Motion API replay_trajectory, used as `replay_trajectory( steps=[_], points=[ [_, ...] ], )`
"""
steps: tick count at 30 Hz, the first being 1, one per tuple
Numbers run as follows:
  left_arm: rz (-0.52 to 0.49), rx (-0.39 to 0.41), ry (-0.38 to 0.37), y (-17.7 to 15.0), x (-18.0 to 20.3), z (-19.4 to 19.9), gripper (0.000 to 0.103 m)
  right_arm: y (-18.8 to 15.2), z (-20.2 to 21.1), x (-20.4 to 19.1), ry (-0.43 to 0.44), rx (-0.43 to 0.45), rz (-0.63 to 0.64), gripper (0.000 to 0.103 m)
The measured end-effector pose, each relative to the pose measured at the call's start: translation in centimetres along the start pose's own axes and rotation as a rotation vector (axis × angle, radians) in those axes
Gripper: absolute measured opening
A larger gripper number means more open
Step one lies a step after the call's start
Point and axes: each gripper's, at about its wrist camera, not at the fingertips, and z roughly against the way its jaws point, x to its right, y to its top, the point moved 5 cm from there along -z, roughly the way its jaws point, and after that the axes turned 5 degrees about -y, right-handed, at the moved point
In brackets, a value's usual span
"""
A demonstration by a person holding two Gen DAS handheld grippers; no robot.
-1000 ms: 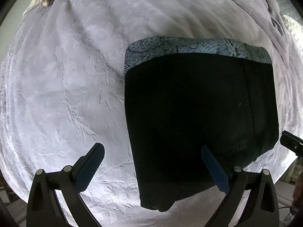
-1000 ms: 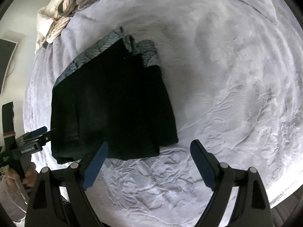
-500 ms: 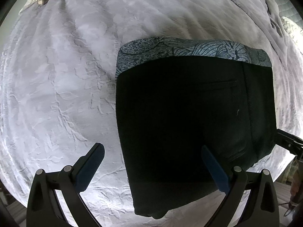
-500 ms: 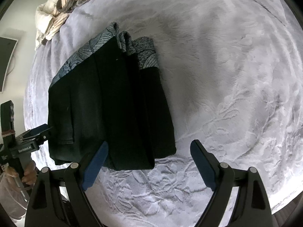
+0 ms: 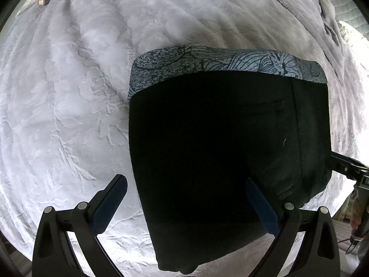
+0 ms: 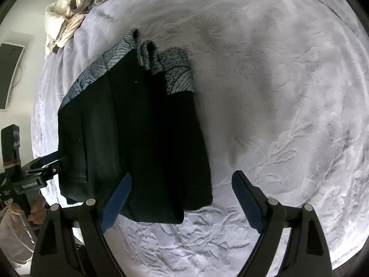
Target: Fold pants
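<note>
The black pants [image 5: 219, 152] lie folded into a compact stack on the pale bedspread [image 5: 69, 106], with a blue-grey patterned waistband [image 5: 226, 62] at the far edge. My left gripper [image 5: 186, 198] is open and empty, just above the stack's near left corner. In the right wrist view the pants [image 6: 129, 133] show several folded layers. My right gripper [image 6: 182, 196] is open and empty over the stack's near right corner. Each gripper shows at the edge of the other's view: the right one [image 5: 346, 166], the left one [image 6: 41, 166].
The bed is covered by a textured lilac-white spread [image 6: 276, 92]. A crumpled beige blanket [image 6: 69, 18] is piled at the far corner. A dark wall panel [image 6: 9, 73] hangs at the left. The bed's near edge runs just below both grippers.
Both grippers have moved in closer to the folded pants, which look larger in both views. The pants have not changed shape, and both grippers have stayed open.
</note>
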Motion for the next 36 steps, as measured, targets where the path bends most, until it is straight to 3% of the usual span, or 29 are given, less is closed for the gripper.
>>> replay_trajectory(
  steps=[3,8,13,18,24,28,30,36],
  points=[
    [-0.002,0.005,-0.029,0.4,0.0,-0.3,0.102,0.3,-0.3,0.0,0.028,-0.008,0.003,0.091],
    [-0.010,0.025,-0.138,0.9,-0.4,-0.1,0.102,0.8,-0.5,0.1,0.117,-0.027,0.005,0.091],
    [-0.038,0.031,-0.154,1.7,-0.5,-0.9,0.102,1.8,-0.8,0.6,0.177,-0.024,0.002,0.091],
    [0.019,0.058,-0.189,2.1,-0.2,-2.1,0.102,3.2,-2.0,0.4,0.306,-0.043,-0.025,0.091],
    [0.095,0.060,-0.255,2.6,-0.5,-3.3,0.101,3.7,-4.9,0.5,0.352,-0.100,-0.123,0.089],
    [0.072,0.095,-0.275,2.2,0.6,-1.7,0.072,3.2,-3.8,0.3,0.369,-0.099,-0.133,0.066],
    [0.053,0.107,-0.286,2.1,1.3,-0.6,0.063,2.8,-2.7,0.3,0.383,-0.089,-0.131,0.056],
    [0.041,0.103,-0.327,1.1,1.3,2.8,0.061,1.8,0.8,-1.6,0.406,-0.054,-0.131,0.044]
  ],
)
